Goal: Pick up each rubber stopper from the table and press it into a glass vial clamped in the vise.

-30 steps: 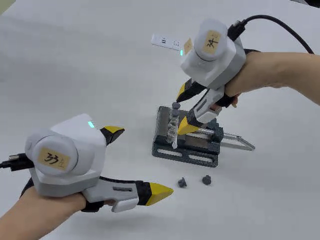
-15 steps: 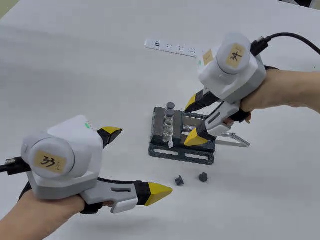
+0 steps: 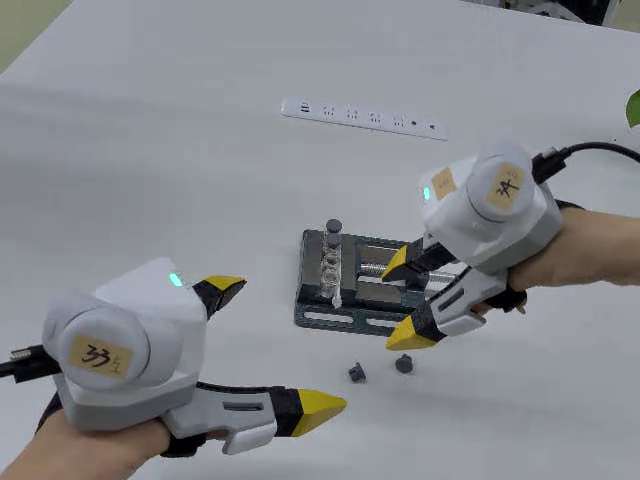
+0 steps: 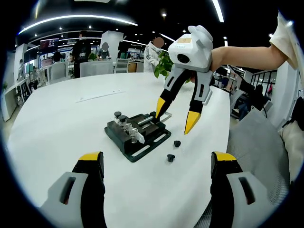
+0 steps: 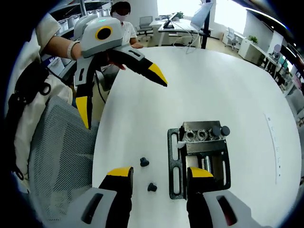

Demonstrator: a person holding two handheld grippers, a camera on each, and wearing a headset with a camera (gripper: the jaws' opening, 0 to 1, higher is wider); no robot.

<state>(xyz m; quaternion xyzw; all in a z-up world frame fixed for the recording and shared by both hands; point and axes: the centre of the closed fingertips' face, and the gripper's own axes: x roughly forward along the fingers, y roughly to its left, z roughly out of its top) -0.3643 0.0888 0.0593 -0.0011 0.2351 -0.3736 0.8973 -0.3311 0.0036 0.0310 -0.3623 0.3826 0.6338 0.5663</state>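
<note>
Your right gripper point(image 3: 401, 304) hovers above the near right part of the vise point(image 3: 325, 318). Its jaws are spread wide and hold nothing. Your left gripper point(image 3: 275, 345) is well apart to the left, above the table point(image 3: 150, 150), and is likewise wide and empty.

The vise clamps a row of vials point(image 3: 329, 270) upright. The far vial carries a stopper point(image 3: 333, 227), and the near ones stand open.

Two loose stoppers point(image 3: 357, 373) lie on the table just in front of the vise, near each other but not touching. The right-hand one sits close under the right gripper's lower tip.

A power strip point(image 3: 360, 117) lies beyond the vise.
</note>
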